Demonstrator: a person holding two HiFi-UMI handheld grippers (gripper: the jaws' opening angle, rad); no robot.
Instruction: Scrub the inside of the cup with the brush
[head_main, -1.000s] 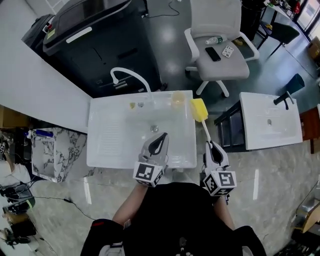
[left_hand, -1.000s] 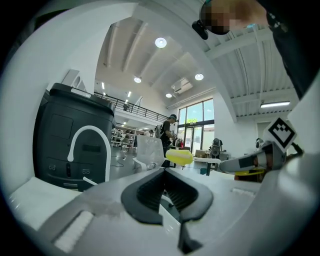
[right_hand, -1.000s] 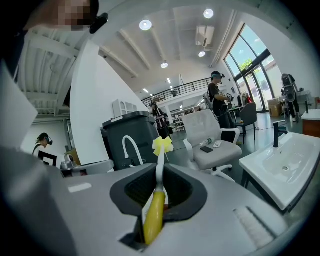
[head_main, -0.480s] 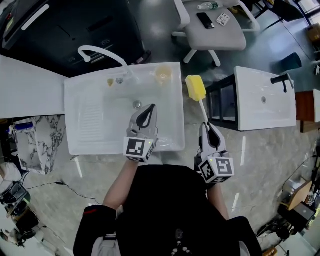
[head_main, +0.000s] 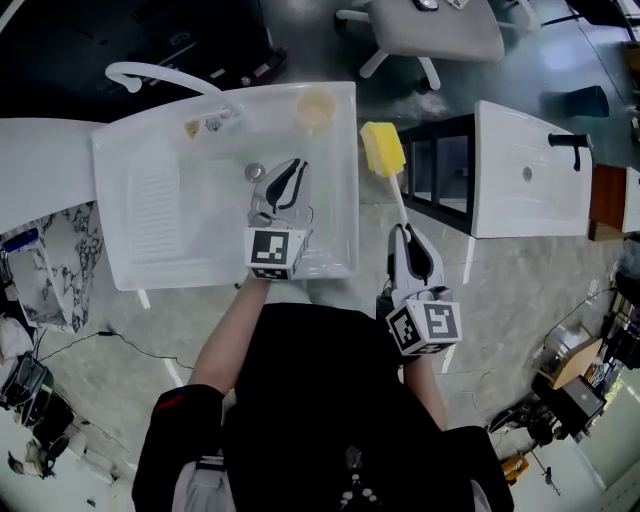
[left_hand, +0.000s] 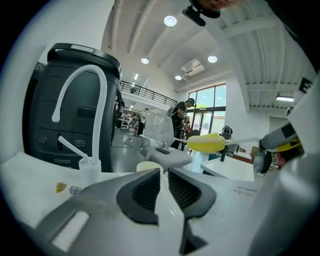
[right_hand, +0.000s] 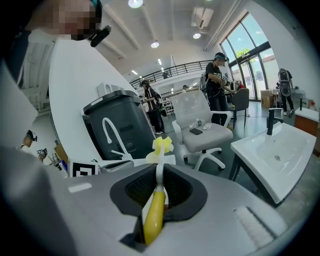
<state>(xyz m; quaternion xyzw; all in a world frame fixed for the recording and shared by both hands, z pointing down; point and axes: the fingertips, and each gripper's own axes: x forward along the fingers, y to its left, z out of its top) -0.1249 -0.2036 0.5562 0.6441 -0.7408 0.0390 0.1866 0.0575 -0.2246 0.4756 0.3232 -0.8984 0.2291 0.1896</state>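
A pale cup (head_main: 314, 108) stands on the far right corner of the white sink (head_main: 130, 220); the left gripper view shows it (left_hand: 150, 167) just beyond the jaws. My left gripper (head_main: 285, 172) hovers over the basin, pointing at the cup. Its jaws (left_hand: 164, 172) are opening, with only a narrow slit between the pads and nothing in it. My right gripper (head_main: 405, 232) is off the sink's right edge, shut on the brush handle (right_hand: 155, 215). The brush's yellow sponge head (head_main: 381, 148) sticks out ahead, to the right of the cup and apart from it.
A white faucet (head_main: 160, 78) arches over the sink's far left corner, and a drain (head_main: 254, 172) lies left of my left gripper. A second white basin (head_main: 530, 170) stands to the right, with a dark frame (head_main: 440, 165) between. An office chair (head_main: 440, 25) is beyond.
The view has tilted, so the sink sits higher and nearer in frame. My left gripper has reached farther over the basin toward the cup. The right gripper still holds the brush beside the sink.
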